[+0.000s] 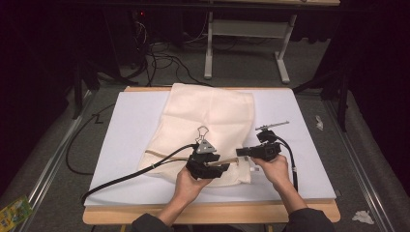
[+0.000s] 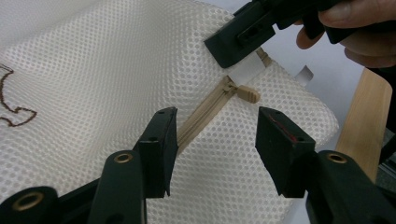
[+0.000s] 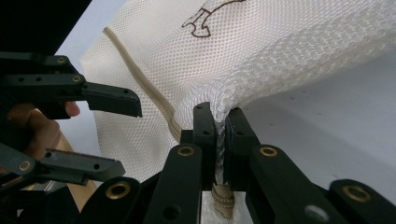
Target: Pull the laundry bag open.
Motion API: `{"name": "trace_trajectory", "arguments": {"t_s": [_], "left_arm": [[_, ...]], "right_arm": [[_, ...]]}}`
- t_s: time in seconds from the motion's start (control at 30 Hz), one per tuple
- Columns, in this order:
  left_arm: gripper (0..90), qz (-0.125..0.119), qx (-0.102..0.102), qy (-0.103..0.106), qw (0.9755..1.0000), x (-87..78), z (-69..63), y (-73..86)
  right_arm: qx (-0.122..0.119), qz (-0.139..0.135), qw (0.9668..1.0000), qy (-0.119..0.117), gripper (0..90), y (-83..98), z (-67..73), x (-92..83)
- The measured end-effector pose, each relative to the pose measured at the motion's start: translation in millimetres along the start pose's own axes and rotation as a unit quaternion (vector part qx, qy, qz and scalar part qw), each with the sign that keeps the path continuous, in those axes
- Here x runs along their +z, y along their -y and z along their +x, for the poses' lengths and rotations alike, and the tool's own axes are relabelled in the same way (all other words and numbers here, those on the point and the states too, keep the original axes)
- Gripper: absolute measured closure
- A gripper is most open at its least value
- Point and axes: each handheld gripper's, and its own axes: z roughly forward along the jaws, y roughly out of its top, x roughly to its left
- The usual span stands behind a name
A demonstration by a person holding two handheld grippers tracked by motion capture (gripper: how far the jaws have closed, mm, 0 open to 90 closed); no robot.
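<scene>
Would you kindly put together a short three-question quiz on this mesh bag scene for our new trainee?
1. True or false: the right gripper is clamped on the mesh bag.
2. The left gripper stands: A) shut on the zipper pull, B) open with the zipper between its jaws, C) flat on the floor.
3. What colour is the zipper pull?

Key: 1 true; 2 B; 3 tan.

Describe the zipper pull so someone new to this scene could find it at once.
On the white table lies a cream mesh bag with a tan zipper. The zipper pull is the small tan tab at the zipper's end, beside the white label.
</scene>
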Motion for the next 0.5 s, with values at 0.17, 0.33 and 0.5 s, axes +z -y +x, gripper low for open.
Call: {"name": "trace_trajectory", "arguments": {"t_s": [0.17, 0.33, 0.5], "left_arm": [[49.2, 0.013, 0.018, -0.002, 0.9997, 4.2, -6.6, -0.1], [49.3, 0.014, 0.014, -0.002, 0.9998, 9.3, -7.7, -0.6], [49.5, 0.011, 0.012, 0.008, 0.9998, 10.7, -9.5, -0.3]], "right_arm": [[-0.006, -0.001, 1.0, -0.003, 86.8, -1.9, 4.8, 5.2], [-0.007, 0.001, 1.0, -0.004, 86.7, -2.4, 6.8, 6.8], [-0.008, 0.0, 1.0, -0.004, 86.7, -2.8, 8.1, 8.3]]}}
